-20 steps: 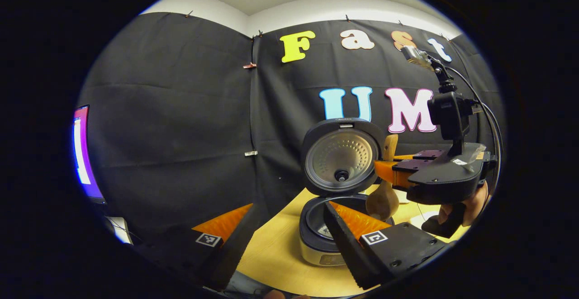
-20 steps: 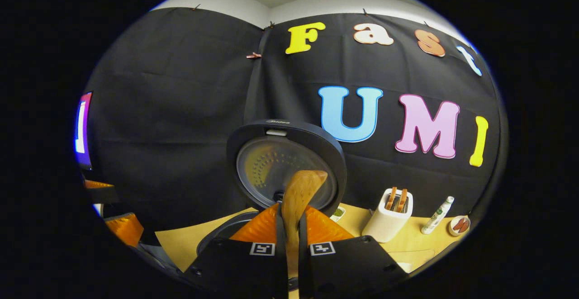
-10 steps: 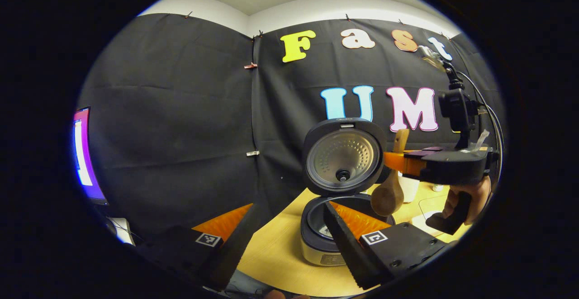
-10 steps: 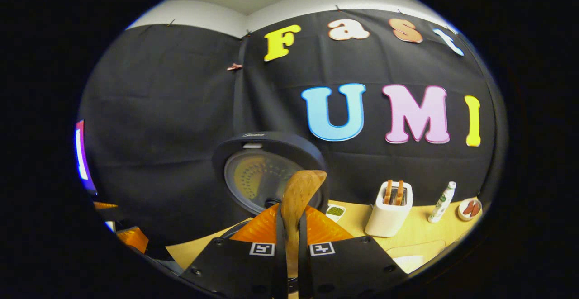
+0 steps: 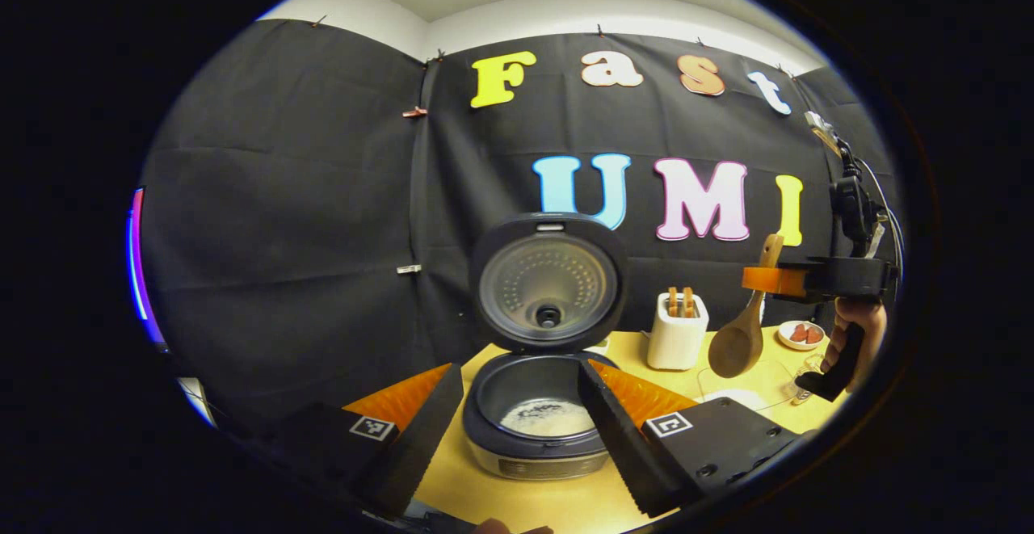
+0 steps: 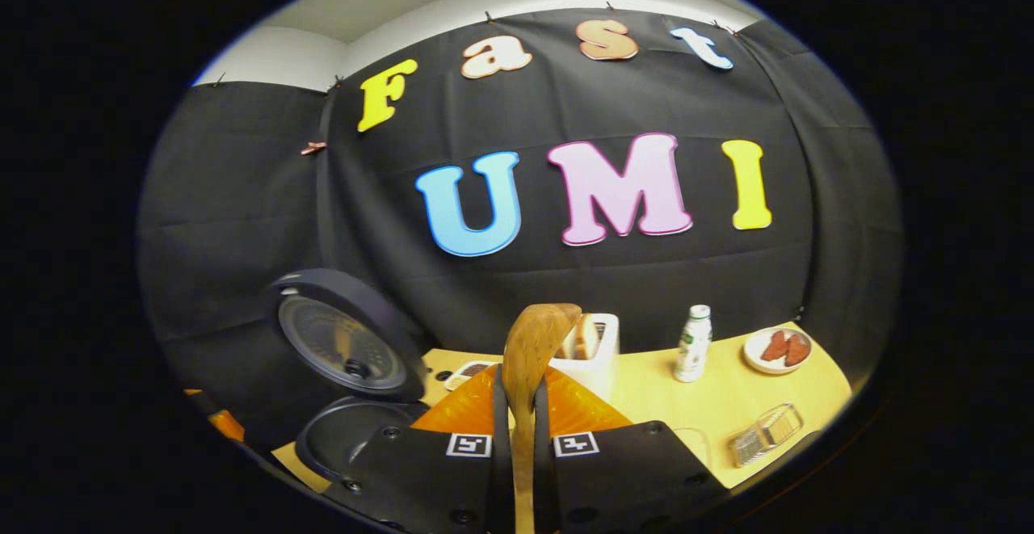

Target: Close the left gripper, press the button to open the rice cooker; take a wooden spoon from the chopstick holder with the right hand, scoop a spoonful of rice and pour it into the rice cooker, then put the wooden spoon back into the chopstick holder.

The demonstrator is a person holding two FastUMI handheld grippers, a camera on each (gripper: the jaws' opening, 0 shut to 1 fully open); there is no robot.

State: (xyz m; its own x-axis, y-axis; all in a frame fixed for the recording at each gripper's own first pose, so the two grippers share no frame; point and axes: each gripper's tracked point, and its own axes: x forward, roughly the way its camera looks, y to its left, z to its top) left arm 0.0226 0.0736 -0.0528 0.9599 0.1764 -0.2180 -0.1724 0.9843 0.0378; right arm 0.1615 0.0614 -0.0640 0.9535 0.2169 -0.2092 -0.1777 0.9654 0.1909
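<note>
Wooden spoon (image 6: 529, 364) sits clamped by its handle in the right gripper (image 6: 521, 429), bowl hanging empty beside the chopstick holder (image 5: 677, 332), ready for return. Left gripper (image 5: 517, 405) jaws gape, framing the open rice cooker (image 5: 537, 429).

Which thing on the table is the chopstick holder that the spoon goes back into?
Start at the open rice cooker with its raised round lid. Just to its right on the yellow table stands the chopstick holder, a small white upright box. Unlike the bottle and the small dish nearby, it has wooden handles sticking out of its top.
</note>
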